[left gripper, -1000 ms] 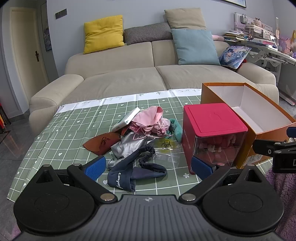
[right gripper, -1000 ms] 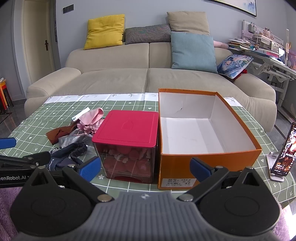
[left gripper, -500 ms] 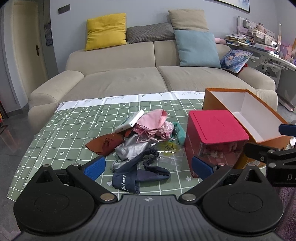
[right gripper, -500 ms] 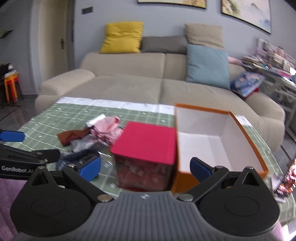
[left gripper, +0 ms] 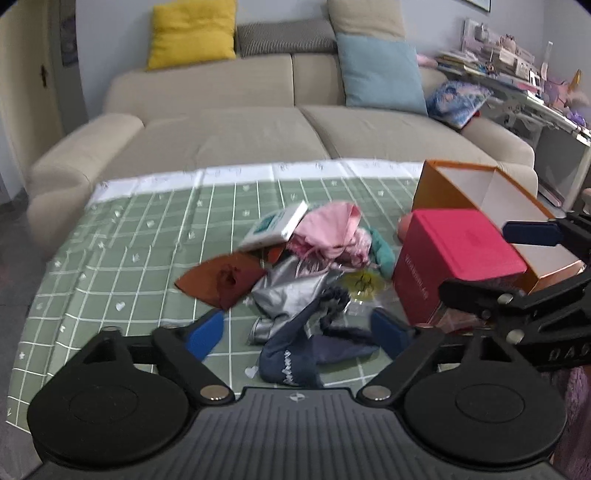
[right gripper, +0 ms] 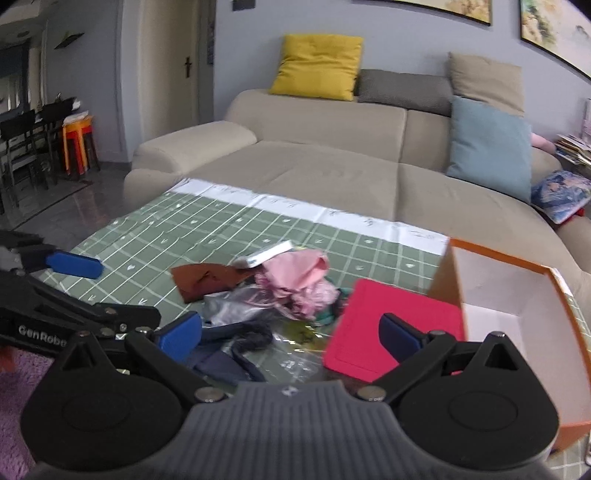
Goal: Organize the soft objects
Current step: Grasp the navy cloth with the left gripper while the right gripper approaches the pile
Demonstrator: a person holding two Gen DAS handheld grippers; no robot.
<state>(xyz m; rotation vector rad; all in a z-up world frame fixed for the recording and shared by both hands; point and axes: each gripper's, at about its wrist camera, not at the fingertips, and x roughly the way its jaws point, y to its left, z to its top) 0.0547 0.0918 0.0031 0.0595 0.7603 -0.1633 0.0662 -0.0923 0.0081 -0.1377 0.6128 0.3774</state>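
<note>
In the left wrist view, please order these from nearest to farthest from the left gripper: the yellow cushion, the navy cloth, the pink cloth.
From the left gripper:
1. Navy cloth, between the fingertips.
2. Pink cloth, mid-table in the pile.
3. Yellow cushion, on the sofa back, left.

My right gripper hangs over the near edge of the green checked tablecloth, jaws spread wide, nothing between the 2 blue pads. Beyond them: a navy cloth, a silver pouch, a rust-brown piece, a pink bundle, heaped and touching. A white packet rests on the heap's far side. The red-lidded box stands against the open orange box. My left gripper enters at left, blurred.
</note>
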